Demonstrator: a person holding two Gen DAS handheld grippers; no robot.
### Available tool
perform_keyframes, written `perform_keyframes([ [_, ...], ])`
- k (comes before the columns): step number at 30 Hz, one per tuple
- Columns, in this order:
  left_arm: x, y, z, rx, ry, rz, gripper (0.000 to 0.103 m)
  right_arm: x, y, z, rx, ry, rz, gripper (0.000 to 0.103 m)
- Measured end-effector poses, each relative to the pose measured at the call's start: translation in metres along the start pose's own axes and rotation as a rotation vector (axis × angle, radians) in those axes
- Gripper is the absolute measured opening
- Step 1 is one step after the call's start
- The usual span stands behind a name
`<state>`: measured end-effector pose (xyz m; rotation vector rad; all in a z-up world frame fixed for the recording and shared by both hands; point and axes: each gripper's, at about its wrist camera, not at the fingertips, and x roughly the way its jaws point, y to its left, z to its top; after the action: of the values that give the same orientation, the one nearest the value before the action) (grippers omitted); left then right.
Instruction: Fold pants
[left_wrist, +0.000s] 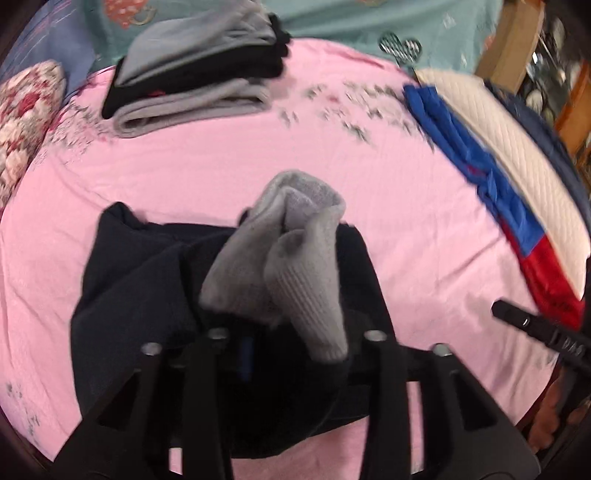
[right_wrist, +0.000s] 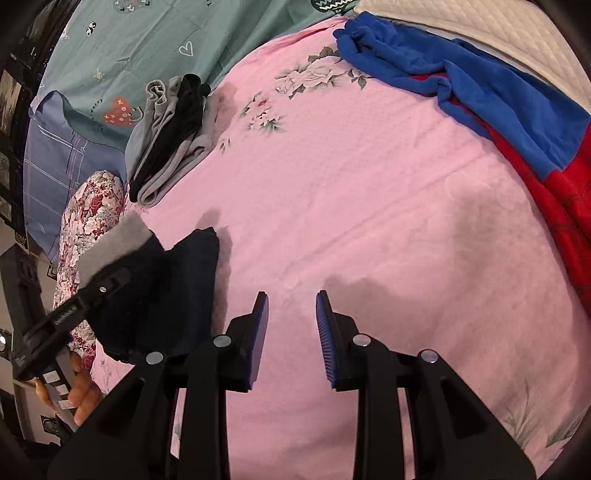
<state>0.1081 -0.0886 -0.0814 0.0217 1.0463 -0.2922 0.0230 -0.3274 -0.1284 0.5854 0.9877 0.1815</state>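
Right gripper (right_wrist: 291, 332) stood apart, empty, above pink sheet (right_wrist: 351, 192); left gripper (left_wrist: 295, 332) grip on dark pants (left_wrist: 140, 280) could not be told

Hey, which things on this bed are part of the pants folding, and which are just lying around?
In the job: navy pants with grey cuffs, pile of folded clothes, pink sheet under them.
Lying about: blue and red garment (perhaps next), floral pillow, white quilted pillow, teal sheet.
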Motion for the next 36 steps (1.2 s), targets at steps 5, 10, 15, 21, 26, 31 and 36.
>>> perform_keyframes([
  [5,-0.03,-0.03,-0.012,0.16,-0.016,-0.195,0.087,0.005,-0.007,-0.002,0.007,0.017,0.022,0.029],
  [10,-0.069,0.021,-0.009,0.023,-0.094,-0.366,0.087,0.006,0.005,0.002,-0.02,0.026,0.016,0.029],
  [15,-0.084,0.126,-0.024,-0.282,-0.144,-0.325,0.073,0.002,0.062,0.013,-0.16,0.028,0.084,0.029],
  [21,-0.075,0.164,-0.054,-0.318,-0.069,-0.342,0.005,0.02,0.158,0.013,-0.388,0.089,0.22,0.029],
  [26,-0.034,0.159,-0.076,-0.266,0.058,-0.352,0.004,0.065,0.157,-0.003,-0.371,0.2,0.059,0.027],
  [31,-0.033,0.157,-0.085,-0.233,0.041,-0.38,0.004,0.066,0.141,-0.014,-0.358,0.239,-0.052,0.022],
  [36,-0.032,0.161,-0.089,-0.23,0.045,-0.402,0.004,0.044,0.209,0.001,-0.496,0.2,0.07,0.038],
])
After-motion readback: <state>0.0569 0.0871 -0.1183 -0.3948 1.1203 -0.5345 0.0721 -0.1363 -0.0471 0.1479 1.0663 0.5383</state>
